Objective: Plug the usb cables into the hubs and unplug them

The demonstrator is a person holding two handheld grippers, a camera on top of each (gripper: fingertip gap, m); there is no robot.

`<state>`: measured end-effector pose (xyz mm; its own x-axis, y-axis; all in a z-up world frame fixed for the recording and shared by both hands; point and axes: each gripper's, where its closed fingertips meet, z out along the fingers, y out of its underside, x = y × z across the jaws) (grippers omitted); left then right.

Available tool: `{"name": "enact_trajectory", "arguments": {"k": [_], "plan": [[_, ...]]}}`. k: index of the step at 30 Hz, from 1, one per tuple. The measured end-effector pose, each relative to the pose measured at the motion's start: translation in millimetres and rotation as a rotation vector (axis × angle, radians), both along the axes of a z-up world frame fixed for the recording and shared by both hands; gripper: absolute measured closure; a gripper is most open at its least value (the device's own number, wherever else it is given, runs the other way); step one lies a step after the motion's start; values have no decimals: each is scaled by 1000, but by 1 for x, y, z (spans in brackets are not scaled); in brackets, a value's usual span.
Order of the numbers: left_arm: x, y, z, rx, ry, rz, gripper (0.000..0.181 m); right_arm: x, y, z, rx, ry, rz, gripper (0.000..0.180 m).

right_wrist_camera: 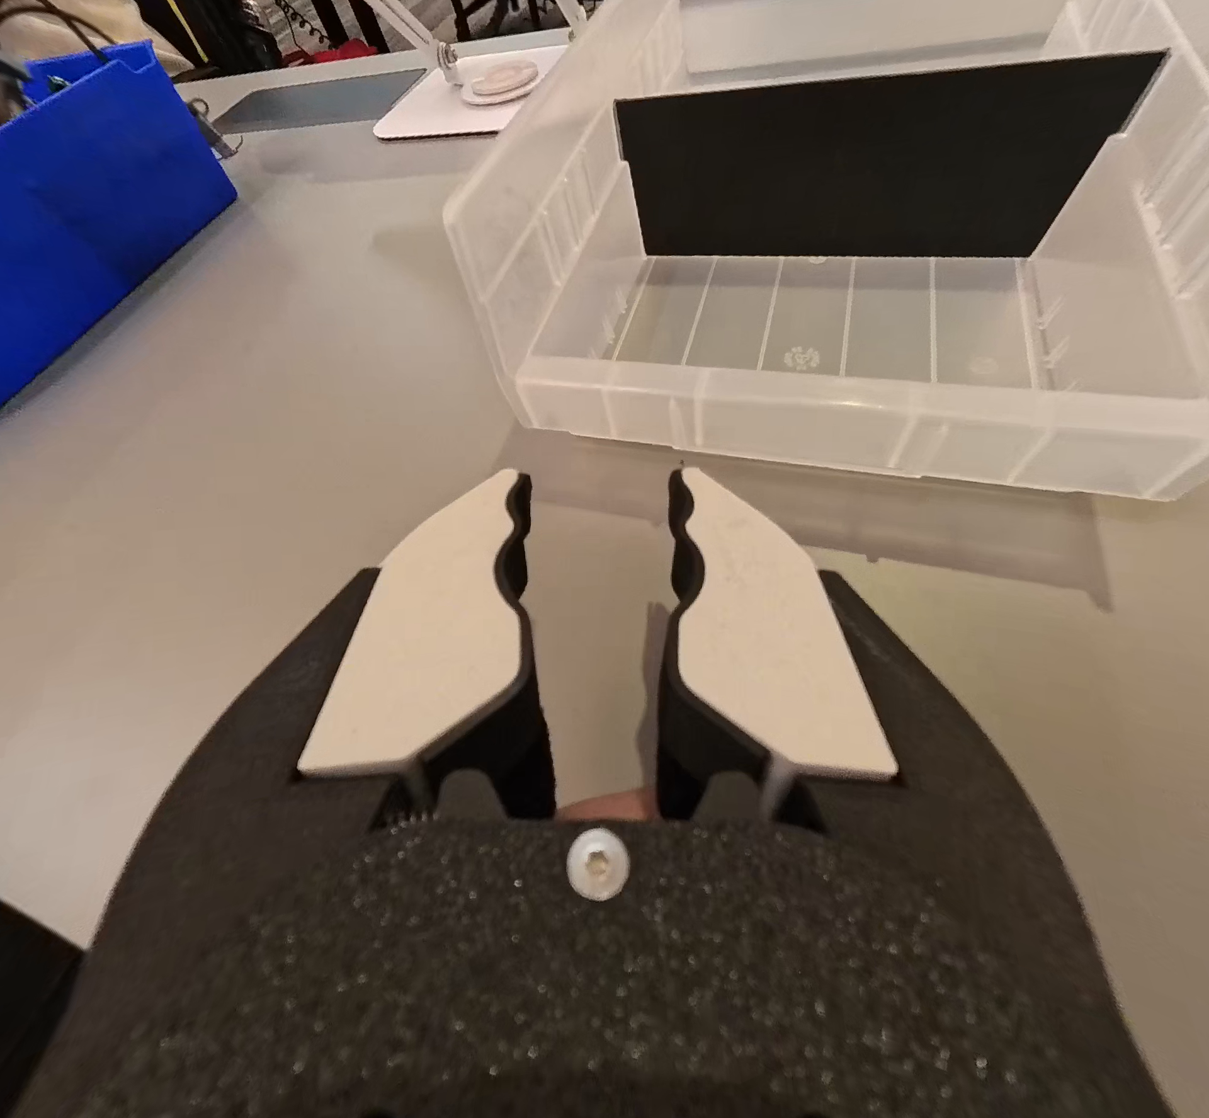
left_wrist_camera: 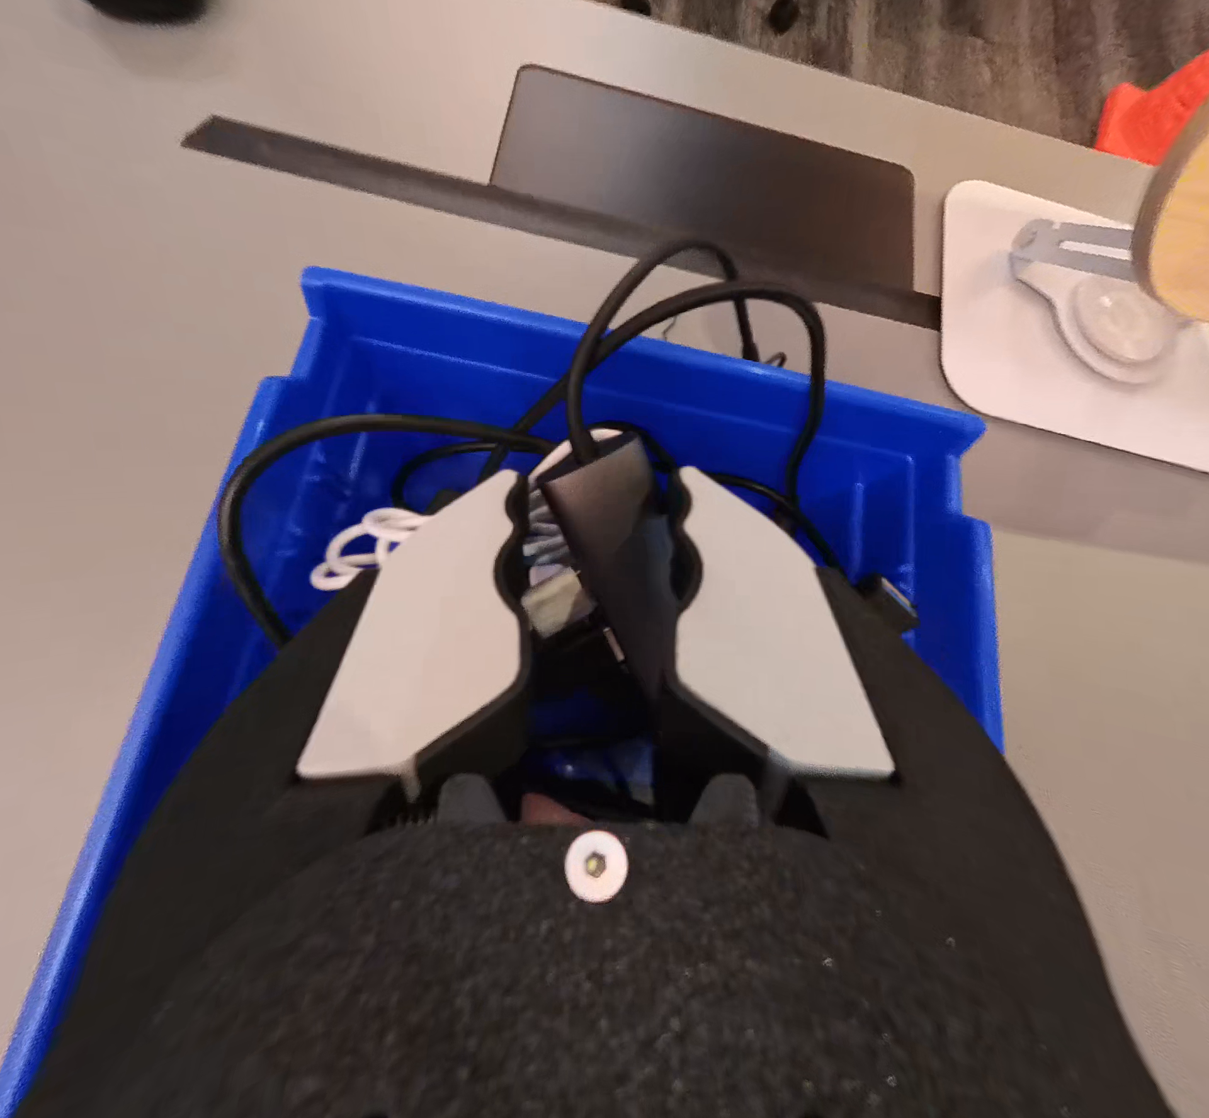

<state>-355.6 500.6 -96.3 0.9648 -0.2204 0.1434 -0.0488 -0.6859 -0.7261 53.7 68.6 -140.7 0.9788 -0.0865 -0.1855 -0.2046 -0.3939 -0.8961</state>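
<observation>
Left tongs (left_wrist_camera: 598, 537): clenched on black USB hub (left_wrist_camera: 612, 524), lifted above blue bin (left_wrist_camera: 719, 393) of tangled cables (left_wrist_camera: 654, 301), likely for plugging. Right tongs (right_wrist_camera: 600, 491): released, idle over surface (right_wrist_camera: 262, 465) near clear bin (right_wrist_camera: 850, 425).

Black hub (left_wrist_camera: 605, 514) tilted, lifted above blue bin (left_wrist_camera: 719, 396); black cables (left_wrist_camera: 808, 367) looped, white cable (left_wrist_camera: 356, 547) coiled inside

Bins: 2, i.e. 1 blue bin (left_wrist_camera: 419, 360) mid-frame in left wrist view, 1 clear bin (right_wrist_camera: 850, 425) upper right in right wrist view w/ 1 black divider (right_wrist_camera: 883, 164). Black hub (left_wrist_camera: 608, 497): 1. Black cables (left_wrist_camera: 693, 295): approx. 2–3 (tangled, can't separate). White cable (left_wrist_camera: 360, 547): 1. Grippers: 2.
</observation>
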Motion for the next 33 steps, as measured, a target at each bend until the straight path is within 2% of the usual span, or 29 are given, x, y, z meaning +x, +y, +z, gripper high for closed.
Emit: {"name": "enact_trajectory", "arguments": {"k": [5, 9, 12, 15, 21, 24, 27, 30, 33], "plan": [[-2, -12, 18, 120, 75, -9, 145, 2, -3, -1, -6, 20, -1, 140], [9, -35, 96, 411, 84, -49, 147, 0, -2, -4, -24, 10, 8, 140], [35, -59, 165, 642, 67, -163, 147, -1, -2, -4, -27, -2, 10, 140], [63, -86, 219, 809, 79, -289, 147, -4, -1, -1, -11, -5, 16, 140], [141, -180, 270, 1131, 247, -602, 147, -15, 1, 14, 64, -86, 60, 139], [181, -226, 273, 1188, 321, -750, 147, -26, 2, 20, 93, -115, 93, 139], [213, -282, 263, 1259, 288, -931, 147, -37, 1, 28, 133, -111, 131, 138], [232, -326, 222, 1280, 323, -1060, 147, -42, -2, 41, 189, -91, 155, 138], [243, -357, 155, 1305, 431, -1148, 147, -55, -10, 60, 253, 2, 262, 132]]}}
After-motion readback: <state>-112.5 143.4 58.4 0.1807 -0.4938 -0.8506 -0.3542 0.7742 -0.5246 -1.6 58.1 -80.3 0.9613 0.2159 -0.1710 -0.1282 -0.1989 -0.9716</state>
